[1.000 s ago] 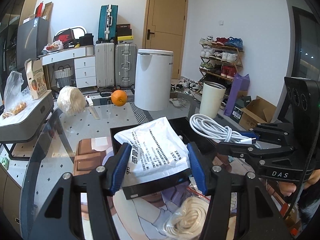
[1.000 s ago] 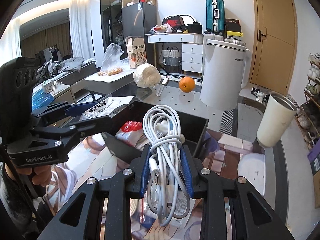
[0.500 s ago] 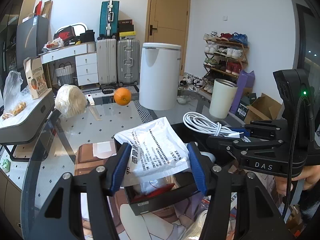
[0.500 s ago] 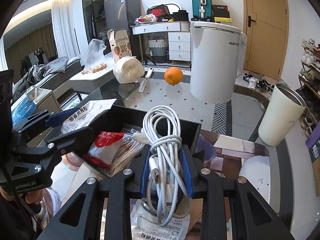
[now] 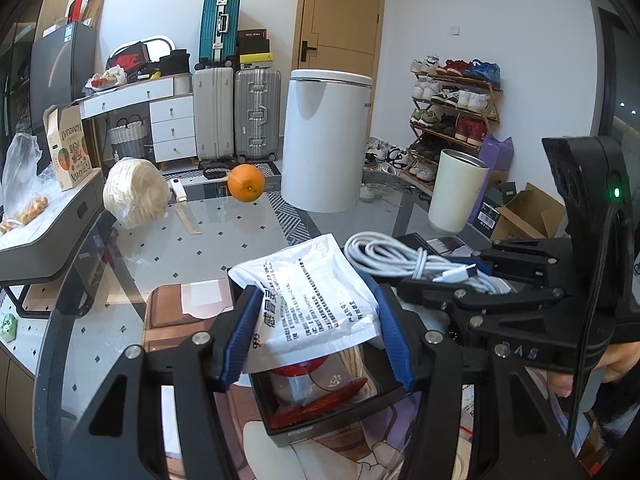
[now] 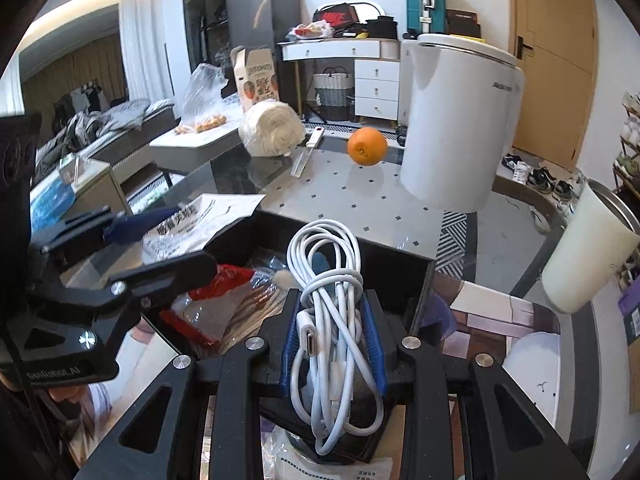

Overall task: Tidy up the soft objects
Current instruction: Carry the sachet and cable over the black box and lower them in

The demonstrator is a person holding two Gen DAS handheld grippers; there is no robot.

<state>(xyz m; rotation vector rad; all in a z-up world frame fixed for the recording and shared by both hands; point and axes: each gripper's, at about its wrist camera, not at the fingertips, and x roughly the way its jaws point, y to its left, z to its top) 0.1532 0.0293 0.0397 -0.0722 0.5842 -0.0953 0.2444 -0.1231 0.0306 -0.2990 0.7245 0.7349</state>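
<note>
Left claw (image 5: 316,336): its blue pads pinch a white printed sachet (image 5: 316,300) by its two side edges, holding it above the black box (image 5: 320,420) near the bench's front edge. Right claw (image 6: 332,344): pressed together on a bundled white charging cable (image 6: 328,280), whose loops stand up between the pads and hang below them, over the same black box (image 6: 400,276). In the left wrist view the right claw (image 5: 480,268) reaches in from the right with the cable (image 5: 400,256) lying just beside the sachet; in the right wrist view the left claw (image 6: 132,220) enters from the left, carrying the sachet (image 6: 200,220) above the box's left wall.

Box contents: a clear packet with red edging (image 6: 212,300) lies inside, partly under the sachet.

Bench (image 5: 200,248), far part: a wrapped pale bundle (image 5: 136,192) towards the far left corner, a knife (image 5: 184,208) just beside it, an orange (image 5: 246,182) near the far edge, and a tall white appliance (image 5: 326,140) to the orange's right. A white tumbler (image 5: 458,196) stands at the right edge, well apart from the box.
</note>
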